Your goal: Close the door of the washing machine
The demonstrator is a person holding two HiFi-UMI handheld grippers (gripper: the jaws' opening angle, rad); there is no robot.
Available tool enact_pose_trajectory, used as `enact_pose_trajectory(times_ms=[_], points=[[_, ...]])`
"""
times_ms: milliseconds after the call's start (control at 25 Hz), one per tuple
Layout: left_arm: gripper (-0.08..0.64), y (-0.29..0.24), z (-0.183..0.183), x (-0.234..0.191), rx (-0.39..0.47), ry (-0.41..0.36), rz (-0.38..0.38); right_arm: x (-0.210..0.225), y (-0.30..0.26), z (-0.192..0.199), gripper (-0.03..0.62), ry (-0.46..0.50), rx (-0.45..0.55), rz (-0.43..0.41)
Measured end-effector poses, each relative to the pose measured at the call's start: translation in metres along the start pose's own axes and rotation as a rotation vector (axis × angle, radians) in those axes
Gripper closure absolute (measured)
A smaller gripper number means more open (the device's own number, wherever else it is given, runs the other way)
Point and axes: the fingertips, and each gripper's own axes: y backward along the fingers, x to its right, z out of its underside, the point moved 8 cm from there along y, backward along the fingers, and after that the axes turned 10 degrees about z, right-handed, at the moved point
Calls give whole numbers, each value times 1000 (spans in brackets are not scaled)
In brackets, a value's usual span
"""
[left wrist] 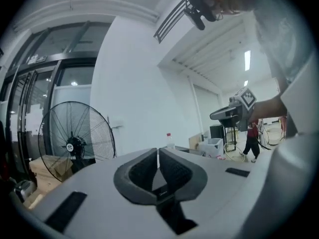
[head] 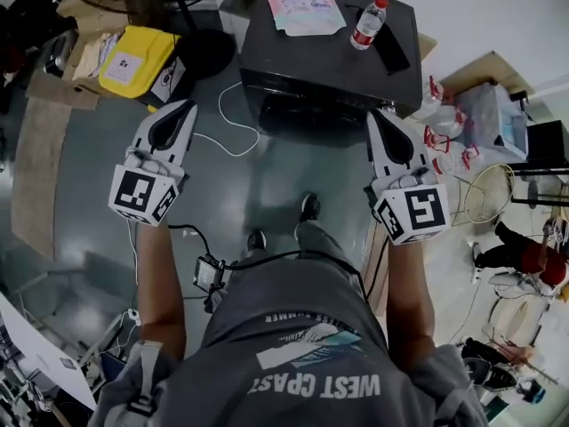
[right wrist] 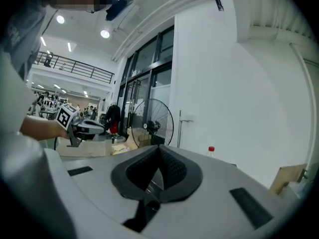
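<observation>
The washing machine (head: 329,60) is a dark box at the top middle of the head view; its front face (head: 302,114) is seen too steeply to tell how the door stands. My left gripper (head: 185,107) is held up in the air left of the machine, and my right gripper (head: 374,114) is raised over its right front corner. Both are shut with nothing between the pads. In the left gripper view the left gripper (left wrist: 158,156) points level across the room. The right gripper (right wrist: 159,153) points much the same way in its own view.
A bottle (head: 368,23), a dark flat item and a printed bag (head: 305,5) lie on the machine's top. A yellow box (head: 133,60) sits at the left, a white cable (head: 227,136) on the floor, clutter (head: 480,118) at the right. A standing fan (left wrist: 75,138) is nearby.
</observation>
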Motion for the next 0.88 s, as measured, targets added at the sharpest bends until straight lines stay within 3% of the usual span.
enact_pose_trajectory(times_ms=[200,400,880], points=[[531,40,-32,4,84,-3,-2,-1,38,-38,565,-73,61,-5],[531,64,-44,12,96,-36,17,-5,68,-56,565,-79,96,23],[531,85,-42,28,98,-31,56,-17,102,-67,565,-70,114,68]])
